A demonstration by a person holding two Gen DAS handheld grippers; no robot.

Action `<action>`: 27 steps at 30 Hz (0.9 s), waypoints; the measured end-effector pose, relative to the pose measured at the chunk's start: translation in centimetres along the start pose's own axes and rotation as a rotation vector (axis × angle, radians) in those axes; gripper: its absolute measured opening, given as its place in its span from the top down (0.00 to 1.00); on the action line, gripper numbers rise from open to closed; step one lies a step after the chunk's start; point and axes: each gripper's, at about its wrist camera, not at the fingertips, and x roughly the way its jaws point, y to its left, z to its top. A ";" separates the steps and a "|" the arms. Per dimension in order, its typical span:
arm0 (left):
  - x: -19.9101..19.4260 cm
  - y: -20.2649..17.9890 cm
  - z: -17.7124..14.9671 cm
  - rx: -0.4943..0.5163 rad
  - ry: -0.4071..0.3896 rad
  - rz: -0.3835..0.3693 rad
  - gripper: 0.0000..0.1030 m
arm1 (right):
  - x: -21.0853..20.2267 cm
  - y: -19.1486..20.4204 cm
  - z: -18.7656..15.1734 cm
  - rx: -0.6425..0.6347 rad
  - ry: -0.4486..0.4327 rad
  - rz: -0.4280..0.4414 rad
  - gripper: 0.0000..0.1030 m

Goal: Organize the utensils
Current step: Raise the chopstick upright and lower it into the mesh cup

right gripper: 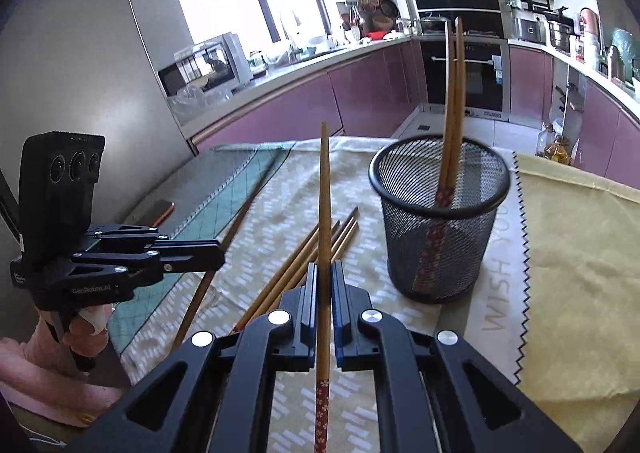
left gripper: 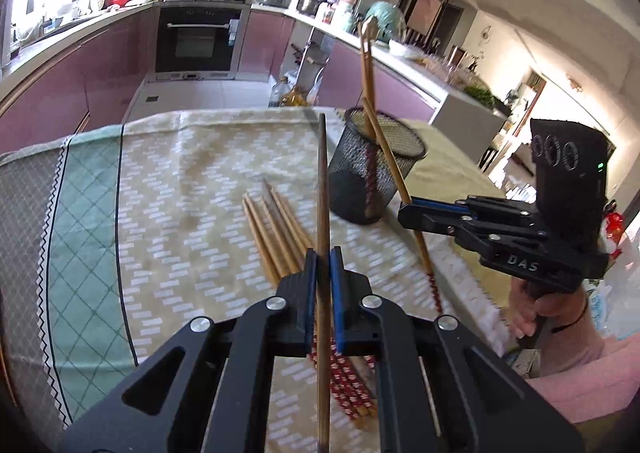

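My left gripper (left gripper: 323,265) is shut on a dark brown chopstick (left gripper: 323,189) that points away over the table. My right gripper (right gripper: 324,281) is shut on a light wooden chopstick (right gripper: 325,189) with a red patterned end, held left of the black mesh cup (right gripper: 440,229). The cup (left gripper: 374,169) holds two chopsticks (right gripper: 454,101) standing upright. Several loose chopsticks (left gripper: 276,229) lie on the tablecloth between the grippers; they also show in the right wrist view (right gripper: 312,257). The right gripper (left gripper: 408,213) appears in the left wrist view beside the cup; the left gripper (right gripper: 216,253) appears at left in the right wrist view.
The table carries a patterned cloth (left gripper: 192,189) with a teal band (left gripper: 88,213) and a yellow cloth (right gripper: 580,253) at the right. A phone (right gripper: 158,211) lies near the far left edge. Purple kitchen cabinets (right gripper: 360,93) and an oven (left gripper: 196,37) stand behind.
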 end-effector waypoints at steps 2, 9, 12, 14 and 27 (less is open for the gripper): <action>-1.0 -0.3 0.5 0.001 -0.025 -0.022 0.93 | -0.8 -0.3 0.3 0.008 -0.024 0.004 0.94; -3.9 -1.0 2.1 -0.008 -0.107 -0.096 0.93 | -3.4 -1.5 1.6 0.034 -0.109 0.015 0.94; -4.7 -1.2 2.9 -0.007 -0.146 -0.112 0.93 | -4.3 -1.6 2.3 0.035 -0.141 0.009 0.94; -5.1 -1.4 3.5 -0.006 -0.169 -0.121 0.93 | -4.8 -1.7 2.9 0.030 -0.161 0.006 0.94; -4.3 -4.3 10.2 0.048 -0.299 -0.128 0.93 | -7.6 -2.2 8.3 -0.027 -0.273 -0.066 0.95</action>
